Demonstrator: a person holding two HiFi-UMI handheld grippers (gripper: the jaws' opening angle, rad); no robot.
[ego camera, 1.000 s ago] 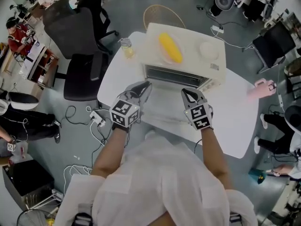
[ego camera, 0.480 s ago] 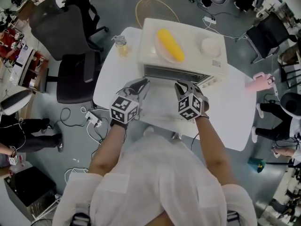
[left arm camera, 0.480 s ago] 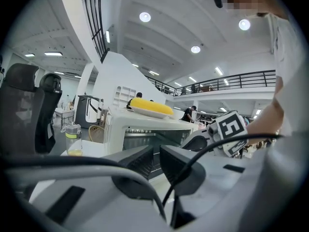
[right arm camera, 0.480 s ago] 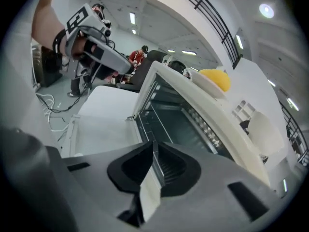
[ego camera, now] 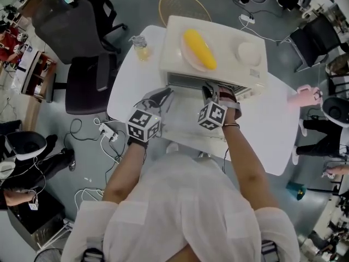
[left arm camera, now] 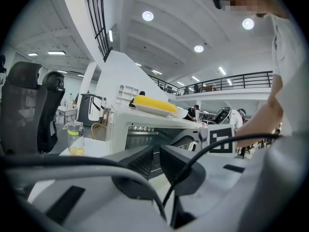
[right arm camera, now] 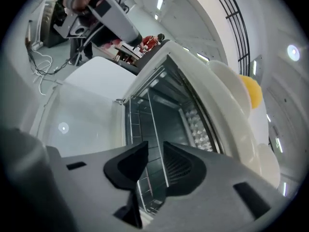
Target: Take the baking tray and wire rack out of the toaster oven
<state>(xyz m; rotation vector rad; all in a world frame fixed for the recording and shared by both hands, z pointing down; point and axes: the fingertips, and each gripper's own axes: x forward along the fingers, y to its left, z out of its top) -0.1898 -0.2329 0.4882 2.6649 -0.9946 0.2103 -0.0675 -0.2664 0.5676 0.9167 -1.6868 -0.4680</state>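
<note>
A cream toaster oven (ego camera: 174,37) stands on the white table (ego camera: 262,141) with its glass door (ego camera: 182,121) folded down toward me. In the right gripper view, the wire rack (right arm camera: 140,124) shows inside the oven (right arm camera: 193,81), with a dimpled metal surface (right arm camera: 195,127) deeper in. My right gripper (ego camera: 210,90) is at the oven mouth. Its jaws have just been opening, and the right gripper (right arm camera: 155,153) now stands open with the rack's front wire seen in the gap, not pinched. My left gripper (ego camera: 159,96) hovers by the door's left side. The left gripper (left arm camera: 155,153) shows a narrow gap with nothing in it.
On the oven top lie a corn cob on a plate (ego camera: 199,49) and a white bowl (ego camera: 248,53). A bottle of yellow liquid (ego camera: 140,47) stands at the table's far left corner. A pink object (ego camera: 300,100) sits at the right edge. Office chairs (ego camera: 82,31) stand beyond.
My right gripper has moved forward to the oven opening and rolled. The left gripper has sunk a little beside the door.
</note>
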